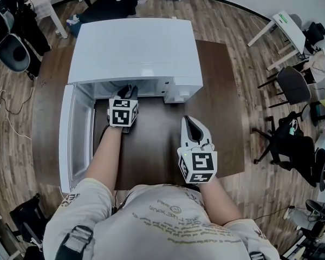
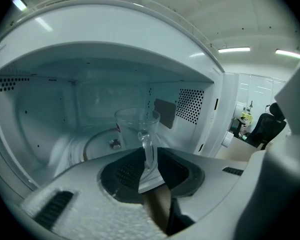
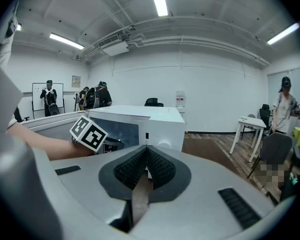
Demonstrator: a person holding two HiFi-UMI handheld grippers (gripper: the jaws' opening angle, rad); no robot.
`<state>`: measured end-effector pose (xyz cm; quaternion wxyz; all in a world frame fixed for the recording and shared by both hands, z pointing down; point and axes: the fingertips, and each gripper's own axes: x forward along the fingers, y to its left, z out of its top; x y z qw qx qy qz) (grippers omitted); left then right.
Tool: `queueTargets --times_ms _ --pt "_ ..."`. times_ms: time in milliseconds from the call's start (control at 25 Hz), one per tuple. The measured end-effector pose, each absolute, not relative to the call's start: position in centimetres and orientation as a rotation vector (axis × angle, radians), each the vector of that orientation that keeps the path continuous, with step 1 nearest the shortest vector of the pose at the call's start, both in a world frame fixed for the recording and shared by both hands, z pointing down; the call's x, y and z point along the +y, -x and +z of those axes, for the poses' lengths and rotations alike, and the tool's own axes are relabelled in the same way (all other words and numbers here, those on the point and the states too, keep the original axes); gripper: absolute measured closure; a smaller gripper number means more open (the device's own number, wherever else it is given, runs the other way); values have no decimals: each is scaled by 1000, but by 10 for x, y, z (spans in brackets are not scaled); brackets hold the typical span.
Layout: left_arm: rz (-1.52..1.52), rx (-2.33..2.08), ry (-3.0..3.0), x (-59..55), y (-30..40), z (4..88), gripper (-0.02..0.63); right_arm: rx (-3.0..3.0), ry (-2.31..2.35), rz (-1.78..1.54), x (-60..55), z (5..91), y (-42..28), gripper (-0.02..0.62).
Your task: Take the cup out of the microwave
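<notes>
The microwave [image 1: 135, 47] door [image 1: 76, 140] is already open. Your left gripper [image 2: 149, 156] is open around the handle of the cup [image 2: 136, 126], which stands inside, not yet clamped. Your right gripper [image 3: 146, 151] is closed and empty above the surface [image 1: 216, 91]. Gripping and taking out remain, I think.

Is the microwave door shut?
No: the door stands swung open at the left side of the microwave, leaving the cavity exposed.
</notes>
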<state>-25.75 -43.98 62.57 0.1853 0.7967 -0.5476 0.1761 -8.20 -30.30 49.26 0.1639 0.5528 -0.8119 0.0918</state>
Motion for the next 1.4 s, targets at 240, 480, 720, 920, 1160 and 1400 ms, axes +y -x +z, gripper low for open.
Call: queueTargets --times_ms 240,480,720,920,1160,1400 --pt "500 -1507 -2287 -446 245 631 522 -2303 -1574 273 -302 497 79 580" --pt "499 -1486 -2319 -453 236 635 535 -2277 -1581 259 -304 501 75 580" --pt "525 -1518 -2360 -457 231 637 572 -2264 -1566 245 -303 504 75 580" --pt "565 -1527 -2420 -454 225 635 583 -2249 -1574 236 -302 505 71 580" --pt "550 -1536 -2452 -446 222 629 588 -2246 -1583 223 -300 502 68 580" --pt "519 -1577 -2452 -433 229 616 592 -2259 -1578 214 -294 501 71 580"
